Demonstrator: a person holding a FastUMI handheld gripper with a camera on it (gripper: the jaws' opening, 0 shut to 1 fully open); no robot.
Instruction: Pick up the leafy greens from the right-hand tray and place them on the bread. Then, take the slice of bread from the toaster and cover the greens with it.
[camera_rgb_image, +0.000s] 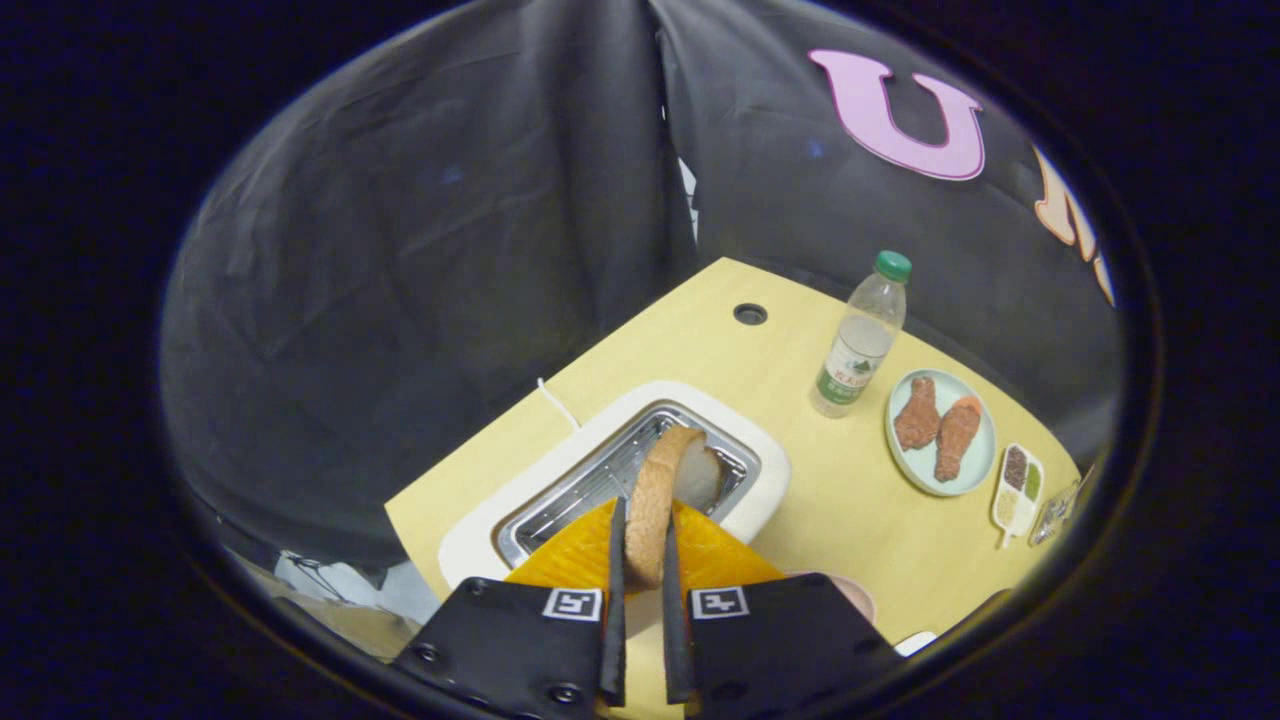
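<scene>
One toaster (470, 540) stands at the left of the table (800, 470), with one slice of bread (655, 500) held edge-on above its slot. The gripper (640, 560) pinches that slice, one finger pressing each face. Further right stand one bottle (860, 340), then one plate (975, 465) carrying two pieces of fried chicken (935, 425), well apart from the fingers.

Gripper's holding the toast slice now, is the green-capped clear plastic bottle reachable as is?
Probably not: the gripper is shut on the brown-crusted bread slice above the white toaster; the green-capped clear plastic bottle stands unobstructed beyond.
</scene>
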